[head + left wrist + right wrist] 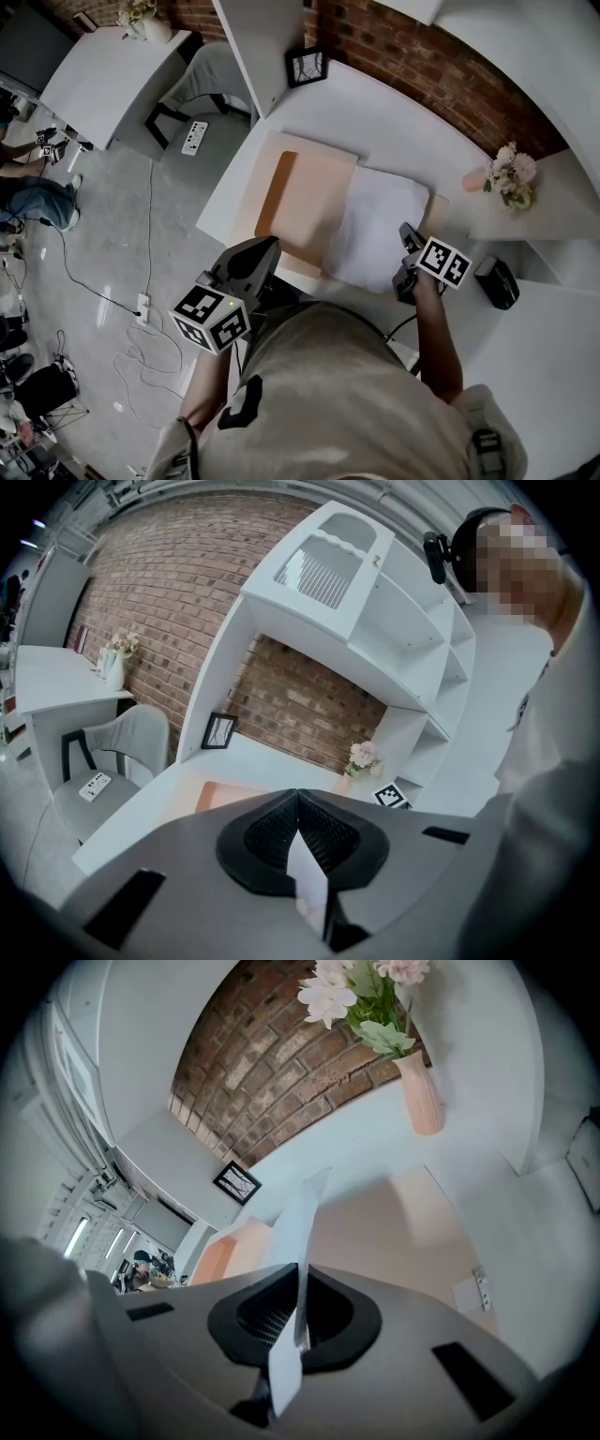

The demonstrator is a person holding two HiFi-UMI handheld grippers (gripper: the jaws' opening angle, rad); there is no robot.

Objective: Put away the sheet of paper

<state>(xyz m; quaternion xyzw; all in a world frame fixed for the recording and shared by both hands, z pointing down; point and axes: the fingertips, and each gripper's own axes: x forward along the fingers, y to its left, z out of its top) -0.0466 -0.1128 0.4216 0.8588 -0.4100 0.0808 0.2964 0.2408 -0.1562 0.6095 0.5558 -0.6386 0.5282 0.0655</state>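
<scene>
The white sheet of paper (375, 225) lies over the right half of an open peach folder (300, 202) on the white desk (375, 112). My right gripper (405, 234) is at the sheet's right edge and shut on it. In the right gripper view the paper (305, 1222) runs edge-on out of the closed right gripper (302, 1274), above the folder (375, 1232). My left gripper (267, 251) hovers over the folder's near left corner, apart from the sheet. The left gripper (298, 797) has its pads pressed together. A white sliver shows behind them; I cannot tell what it is.
A pink vase of flowers (506, 178) stands at the desk's right, and a black box (495, 281) sits nearer me. A framed picture (307, 66) leans at the back by the brick wall. A grey chair (202, 80) with a remote (194, 138) is to the left.
</scene>
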